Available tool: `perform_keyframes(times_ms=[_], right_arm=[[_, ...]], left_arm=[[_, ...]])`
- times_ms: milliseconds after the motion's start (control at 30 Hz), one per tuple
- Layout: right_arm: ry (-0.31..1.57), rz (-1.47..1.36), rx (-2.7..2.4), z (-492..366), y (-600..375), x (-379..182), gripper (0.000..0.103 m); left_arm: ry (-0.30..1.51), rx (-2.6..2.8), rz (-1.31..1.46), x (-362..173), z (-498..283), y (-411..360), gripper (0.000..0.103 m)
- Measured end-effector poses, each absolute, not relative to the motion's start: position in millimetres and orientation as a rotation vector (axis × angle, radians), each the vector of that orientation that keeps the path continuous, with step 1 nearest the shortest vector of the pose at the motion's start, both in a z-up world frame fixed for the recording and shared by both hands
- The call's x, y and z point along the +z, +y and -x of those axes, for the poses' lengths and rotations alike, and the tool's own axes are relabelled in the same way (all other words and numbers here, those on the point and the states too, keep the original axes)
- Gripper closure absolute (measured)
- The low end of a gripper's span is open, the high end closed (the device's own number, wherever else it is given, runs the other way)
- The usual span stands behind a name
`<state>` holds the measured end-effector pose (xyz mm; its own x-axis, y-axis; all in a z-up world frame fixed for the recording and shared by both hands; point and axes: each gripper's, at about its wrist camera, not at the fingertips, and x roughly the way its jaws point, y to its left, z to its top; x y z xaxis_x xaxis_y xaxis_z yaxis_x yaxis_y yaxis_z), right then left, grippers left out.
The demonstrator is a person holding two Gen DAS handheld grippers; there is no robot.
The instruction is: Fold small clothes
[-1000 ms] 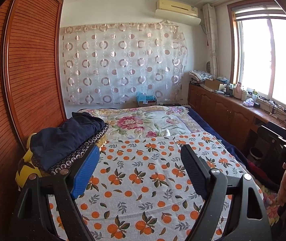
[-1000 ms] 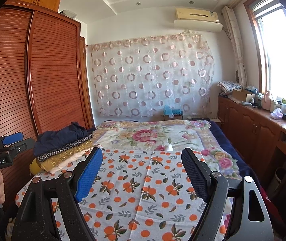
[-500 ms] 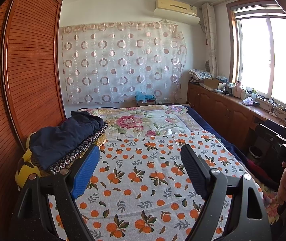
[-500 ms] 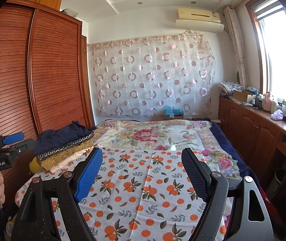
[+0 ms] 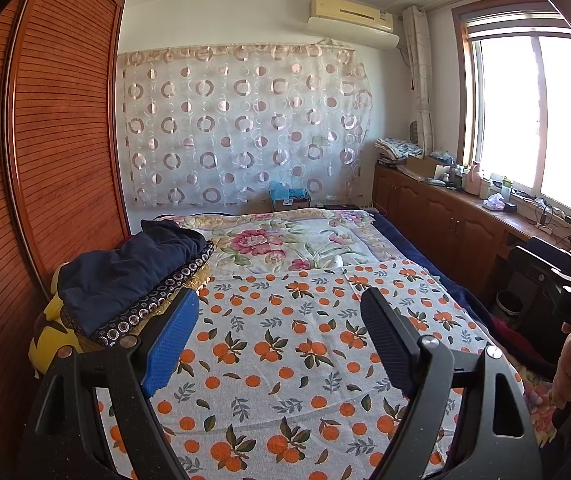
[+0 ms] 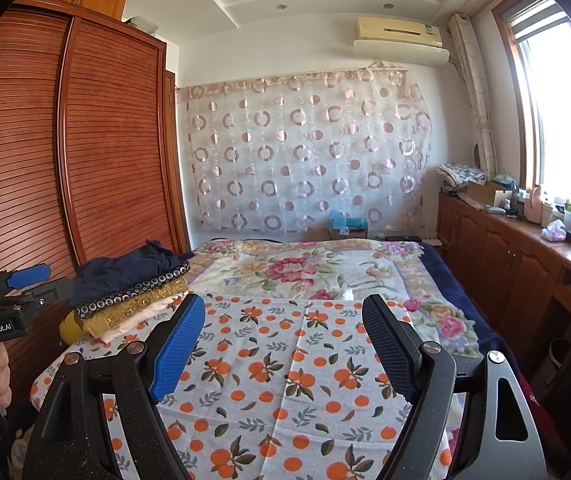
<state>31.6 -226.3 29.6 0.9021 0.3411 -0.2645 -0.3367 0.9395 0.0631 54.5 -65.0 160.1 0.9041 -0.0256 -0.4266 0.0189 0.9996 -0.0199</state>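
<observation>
Orange-printed white bedsheet [image 5: 285,360] lies flat; the left gripper [image 5: 275,332] and right gripper [image 6: 283,340] hover above it, jaws wide, empty (folded clothes pile [image 5: 125,280] sits left).

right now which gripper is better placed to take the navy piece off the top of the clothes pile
Left. The left gripper is open with the navy garment just past its blue finger, and the clothes pile lies on that side. The right gripper faces bare bedspread.
</observation>
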Motion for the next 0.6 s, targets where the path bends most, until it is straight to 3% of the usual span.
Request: perform_keyframes(times_ms=[600], right_arm=[[0.277, -0.012, 0.357, -33.6, -233.1, 28.6, 0.020]], left_arm=[[0.441, -0.024, 0.015, 160.8, -54.8, -64.7, 0.020]])
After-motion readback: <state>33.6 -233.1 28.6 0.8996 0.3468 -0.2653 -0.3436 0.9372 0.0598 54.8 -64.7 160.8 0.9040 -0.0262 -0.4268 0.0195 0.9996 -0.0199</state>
